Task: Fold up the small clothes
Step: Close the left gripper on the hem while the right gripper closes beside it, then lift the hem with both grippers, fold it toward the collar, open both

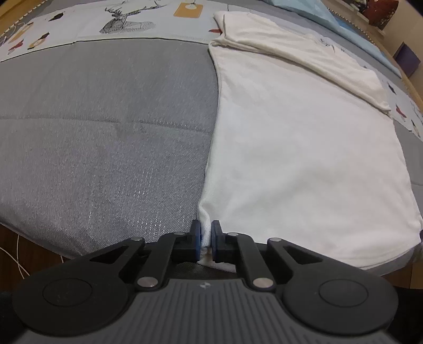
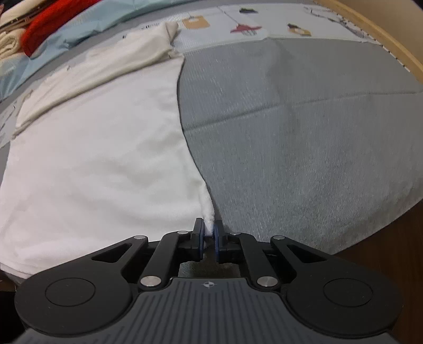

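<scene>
Grey bedspread [image 1: 105, 132], blue pillow [image 2: 87, 29] and red cloth [image 2: 53, 21] far, white garment [image 1: 304, 148] flat, left gripper [image 1: 205, 238] pinching its near-left corner, right gripper [image 2: 209, 234] pinching near-right corner

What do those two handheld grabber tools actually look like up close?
Both look alike. The left gripper and right gripper each have black jointed linkage bars with silver rivets, blue pads on the two fingers, two round black discs at the base, and a grey ribbed body with a small cross-shaped emblem. No hands, sleeves or cables show.
</scene>
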A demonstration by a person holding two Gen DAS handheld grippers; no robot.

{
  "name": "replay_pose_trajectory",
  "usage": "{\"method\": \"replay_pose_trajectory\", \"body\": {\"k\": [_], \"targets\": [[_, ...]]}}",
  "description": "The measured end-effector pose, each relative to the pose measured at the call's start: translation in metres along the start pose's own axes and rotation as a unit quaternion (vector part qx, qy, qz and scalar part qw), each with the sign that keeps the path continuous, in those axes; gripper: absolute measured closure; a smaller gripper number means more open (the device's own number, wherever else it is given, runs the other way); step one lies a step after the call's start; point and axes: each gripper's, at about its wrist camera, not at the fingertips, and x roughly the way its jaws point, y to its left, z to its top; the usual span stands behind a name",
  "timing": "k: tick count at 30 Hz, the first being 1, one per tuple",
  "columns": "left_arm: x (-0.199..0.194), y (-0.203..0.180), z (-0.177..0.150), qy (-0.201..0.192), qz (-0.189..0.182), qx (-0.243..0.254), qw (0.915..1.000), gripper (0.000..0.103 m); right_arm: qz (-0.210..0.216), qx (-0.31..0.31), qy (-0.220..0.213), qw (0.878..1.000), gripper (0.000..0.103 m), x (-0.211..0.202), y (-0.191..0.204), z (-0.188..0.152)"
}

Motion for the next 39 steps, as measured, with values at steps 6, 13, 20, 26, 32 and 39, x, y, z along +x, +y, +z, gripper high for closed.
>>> {"method": "replay_pose_trajectory", "body": {"k": [6,13,20,26,32,39], "targets": [[-0.032,0.007,0.006,-0.053,-0.031,-0.03,0.9977,0.097,0.055,0.02,-0.075,0.995,0.097,-0.043,-0.003,0.009],[-0.103,0.0,0.015,-0.133,-0.071,-0.013,0.9885,0.097,0.129,0.05,-0.157,0.978,0.097,-0.116,-0.016,0.023],[-0.208,0.027,-0.026,-0.204,-0.131,-0.067,0.9678,0.097,0.197,0.079,-0.228,0.95,0.098,-0.209,-0.04,0.007],[-0.194,0.037,-0.016,-0.191,-0.122,-0.085,0.9703,0.097,0.178,0.066,-0.229,0.955,0.098,-0.207,-0.043,0.009],[-0.143,0.046,0.039,-0.149,-0.113,-0.075,0.9794,0.098,0.143,0.061,-0.207,0.966,0.098,-0.164,-0.03,0.045],[-0.091,0.044,0.101,-0.148,-0.094,-0.008,0.9845,0.099,0.122,0.042,-0.188,0.974,0.098,-0.116,-0.015,0.101]]}}
